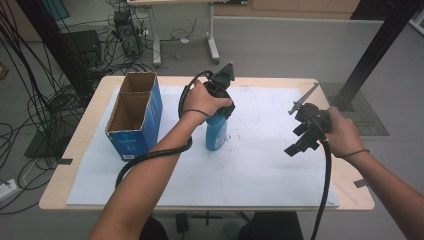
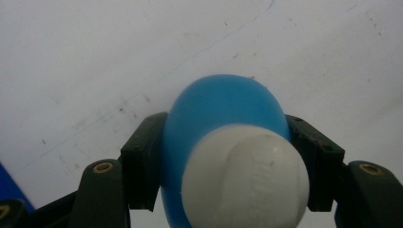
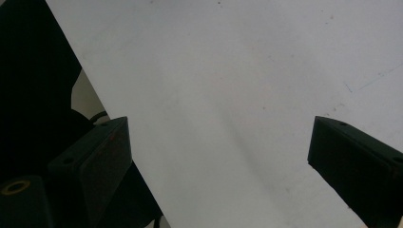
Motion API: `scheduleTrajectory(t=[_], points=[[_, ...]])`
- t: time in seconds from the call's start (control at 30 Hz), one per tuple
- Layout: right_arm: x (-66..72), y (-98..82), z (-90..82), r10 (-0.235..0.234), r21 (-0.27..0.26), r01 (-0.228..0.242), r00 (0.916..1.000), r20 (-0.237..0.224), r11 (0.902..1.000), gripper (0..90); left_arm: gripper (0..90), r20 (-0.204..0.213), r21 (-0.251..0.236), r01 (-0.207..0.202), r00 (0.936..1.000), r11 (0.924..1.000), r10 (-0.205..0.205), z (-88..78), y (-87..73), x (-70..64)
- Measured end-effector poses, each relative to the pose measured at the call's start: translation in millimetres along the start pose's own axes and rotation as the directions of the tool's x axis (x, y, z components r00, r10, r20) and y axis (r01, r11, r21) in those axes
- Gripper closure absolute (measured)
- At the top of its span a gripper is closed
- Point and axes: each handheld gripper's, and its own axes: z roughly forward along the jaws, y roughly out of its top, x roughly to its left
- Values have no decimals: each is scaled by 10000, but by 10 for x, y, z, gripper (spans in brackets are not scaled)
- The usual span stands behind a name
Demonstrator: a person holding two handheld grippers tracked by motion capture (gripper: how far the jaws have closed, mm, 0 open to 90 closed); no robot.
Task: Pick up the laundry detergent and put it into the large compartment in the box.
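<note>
On the bench, mid-sheet, stands a blue bottle, upright on the white sheet that covers most of the top. L tongs come down on it from above, w/ the L hand wrapped round the tool body; cable loops back along the forearm. L gripper view: looking straight down the bottle w/ its white cap nearest the lens, both black pads pressed flat vs. the blue sides just below the cap, no gap either side, so L tongs are clamped on the bottle. Bottle base sits on the sheet, not lifted as far as the high view shows. Box, blue cardboard, open top, two compartments, stands just left of the bottle, near but apart from it, at the sheet's left edge. R tongs are well apart from the bottle, out at the right side of the bench, held above the sheet by the R hand, pointing down and toward the middle. R gripper view: jaws stand wide apart w/ nothing between them, R tongs over bare sheet; dark area at that view's left past the sheet's edge, can't tell what it is. Floor beyond the bench has cables and a desk leg.
</note>
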Motion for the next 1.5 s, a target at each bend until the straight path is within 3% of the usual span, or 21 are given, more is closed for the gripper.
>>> scheduleTrajectory(t=[1.5], points=[[24, 23, 11, -14, -6, 14, 10000, -43, 10000, 75, 374, -25, -40, -28, 10000, 10000, 28, 0, -6, -1]])
